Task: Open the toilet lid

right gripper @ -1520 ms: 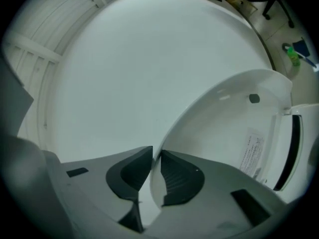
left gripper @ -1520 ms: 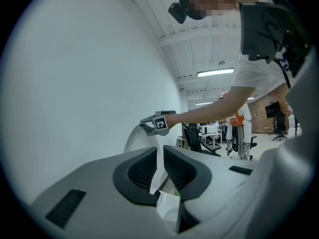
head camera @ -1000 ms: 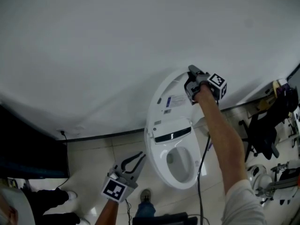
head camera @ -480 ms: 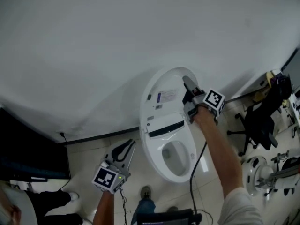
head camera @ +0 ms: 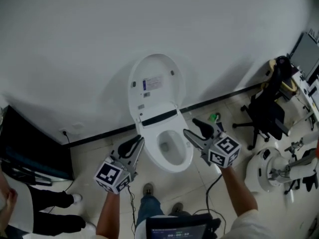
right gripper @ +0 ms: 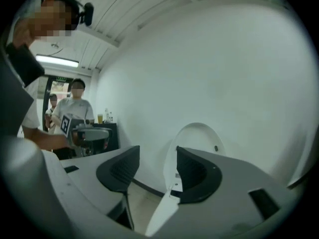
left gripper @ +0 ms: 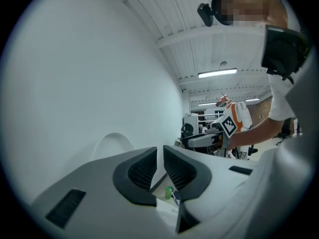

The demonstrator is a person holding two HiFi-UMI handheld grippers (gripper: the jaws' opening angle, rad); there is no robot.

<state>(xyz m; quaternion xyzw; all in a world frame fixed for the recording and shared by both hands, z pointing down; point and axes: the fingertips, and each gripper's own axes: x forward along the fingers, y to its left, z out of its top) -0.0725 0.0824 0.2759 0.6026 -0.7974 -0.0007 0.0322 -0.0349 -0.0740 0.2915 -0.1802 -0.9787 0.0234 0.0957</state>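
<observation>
The white toilet [head camera: 167,148] stands against the wall, and its lid [head camera: 152,81] is up and leans back on the wall. My right gripper [head camera: 190,127] hangs to the right of the bowl, clear of the lid. Its jaws have just been opening and hold nothing. In the right gripper view the raised lid [right gripper: 199,138] shows beyond that gripper [right gripper: 157,166]. My left gripper [head camera: 135,144] hovers left of the bowl. In the left gripper view its pads [left gripper: 144,168] stand almost together with nothing between them, and the lid [left gripper: 113,144] shows behind.
A black office chair [head camera: 266,111] and white machinery [head camera: 271,171] stand at the right. A dark cabinet [head camera: 30,148] sits at the left by the wall. A small green object [head camera: 213,117] lies on the tiles. Bystanders [right gripper: 75,108] stand in the background.
My right gripper has let go of the lid, rolled and drawn back beside the bowl with its jaws wider. The lid stays upright. My left gripper has come up and forward a little.
</observation>
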